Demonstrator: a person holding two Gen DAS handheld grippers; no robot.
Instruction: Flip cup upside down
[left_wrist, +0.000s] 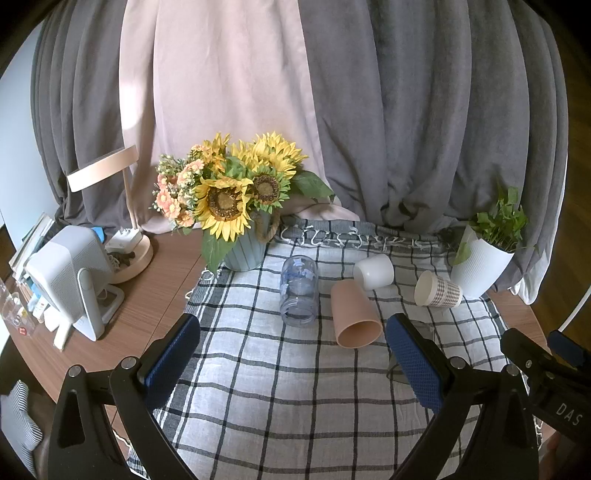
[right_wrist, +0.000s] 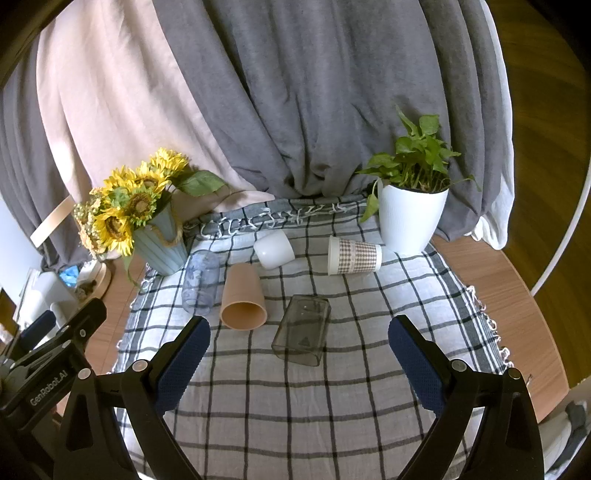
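Observation:
Several cups lie on their sides on a checked cloth (right_wrist: 295, 406). A tan cup (right_wrist: 243, 297) (left_wrist: 354, 314) lies with its mouth toward me. A clear blue-printed cup (right_wrist: 200, 282) (left_wrist: 299, 290) lies left of it. A smoky clear square cup (right_wrist: 302, 334) lies nearest the right gripper; in the left wrist view it is mostly hidden behind a finger. A white cup (right_wrist: 274, 249) (left_wrist: 373, 272) and a checked paper cup (right_wrist: 354, 255) (left_wrist: 437, 290) lie farther back. My left gripper (left_wrist: 291, 341) and right gripper (right_wrist: 299, 345) are open and empty, short of the cups.
A sunflower vase (right_wrist: 160, 240) (left_wrist: 245, 247) stands at the cloth's back left, a white plant pot (right_wrist: 410, 218) (left_wrist: 480, 267) at the back right. A white device (left_wrist: 70, 277) and a lamp base (left_wrist: 135, 258) stand on the wooden table (left_wrist: 147, 295) at left. Curtains hang behind.

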